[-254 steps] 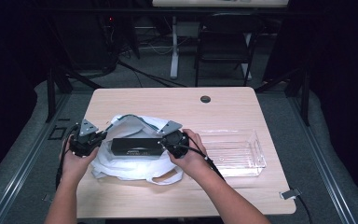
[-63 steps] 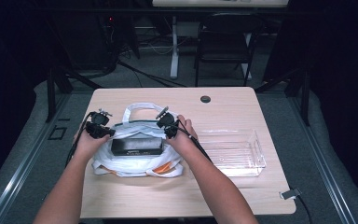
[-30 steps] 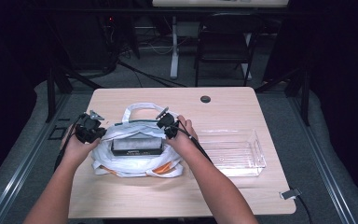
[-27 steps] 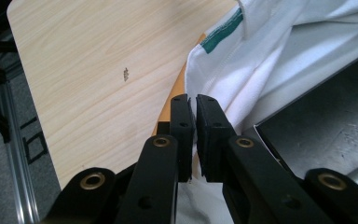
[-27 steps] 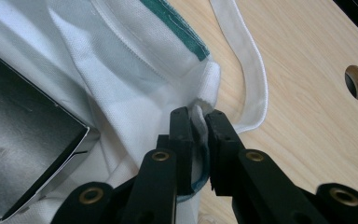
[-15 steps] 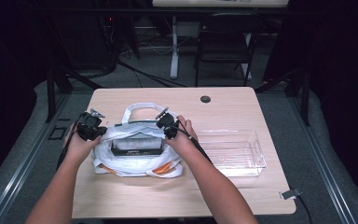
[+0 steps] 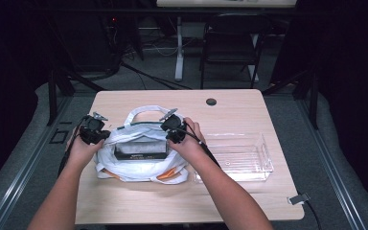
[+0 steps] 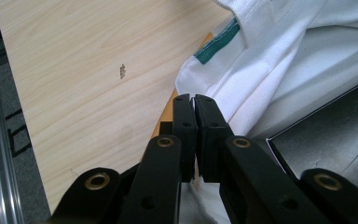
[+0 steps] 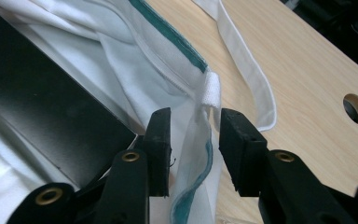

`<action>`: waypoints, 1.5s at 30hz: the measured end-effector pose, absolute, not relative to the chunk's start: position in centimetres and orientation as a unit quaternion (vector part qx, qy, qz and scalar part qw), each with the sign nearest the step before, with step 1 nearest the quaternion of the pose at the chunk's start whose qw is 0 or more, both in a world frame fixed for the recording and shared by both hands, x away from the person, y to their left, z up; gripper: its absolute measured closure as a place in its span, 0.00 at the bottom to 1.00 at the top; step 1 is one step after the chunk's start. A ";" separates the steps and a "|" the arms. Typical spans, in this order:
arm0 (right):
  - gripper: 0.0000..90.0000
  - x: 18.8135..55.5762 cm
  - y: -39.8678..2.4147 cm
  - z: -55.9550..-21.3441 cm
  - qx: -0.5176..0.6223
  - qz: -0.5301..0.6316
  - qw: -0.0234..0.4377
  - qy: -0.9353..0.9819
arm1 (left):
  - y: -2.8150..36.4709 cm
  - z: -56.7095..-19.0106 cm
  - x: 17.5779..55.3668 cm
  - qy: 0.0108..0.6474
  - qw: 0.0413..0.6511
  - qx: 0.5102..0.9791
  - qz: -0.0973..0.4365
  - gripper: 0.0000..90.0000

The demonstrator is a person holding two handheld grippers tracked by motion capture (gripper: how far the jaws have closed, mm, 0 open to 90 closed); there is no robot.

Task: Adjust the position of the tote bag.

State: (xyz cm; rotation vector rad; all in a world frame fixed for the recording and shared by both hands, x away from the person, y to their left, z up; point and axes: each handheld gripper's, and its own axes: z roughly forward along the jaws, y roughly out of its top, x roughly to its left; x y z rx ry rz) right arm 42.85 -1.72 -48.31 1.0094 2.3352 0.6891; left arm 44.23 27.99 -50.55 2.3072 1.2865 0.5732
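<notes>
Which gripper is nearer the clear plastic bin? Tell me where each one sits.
Right. The right gripper is at the white bag's right edge, just left of the clear plastic bin. The left gripper is at the bag's far left edge, with the bag between.

No text, label, brand, number or sign can be read. The black box [image 7: 140,148] in the white bag [image 7: 139,165] carries a faint pale line of print along its near edge, too small and blurred to make out.
</notes>
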 end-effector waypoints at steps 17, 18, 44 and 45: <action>0.79 39.8 -4.2 -47.3 0.369 0.278 0.228 0.857 | 28.1 -50.5 44.2 0.469 0.220 0.831 0.203 0.98; 0.83 39.8 -4.3 -47.5 0.369 0.281 0.229 0.856 | 28.1 -50.6 44.2 0.470 0.223 0.829 0.203 0.98; 1.00 40.9 -4.2 -50.0 0.386 0.234 0.219 0.865 | 28.2 -50.5 44.0 0.466 0.227 0.831 0.204 0.97; 1.00 41.0 -4.1 -50.1 0.387 0.234 0.219 0.865 | 28.2 -50.5 44.0 0.466 0.227 0.831 0.202 0.97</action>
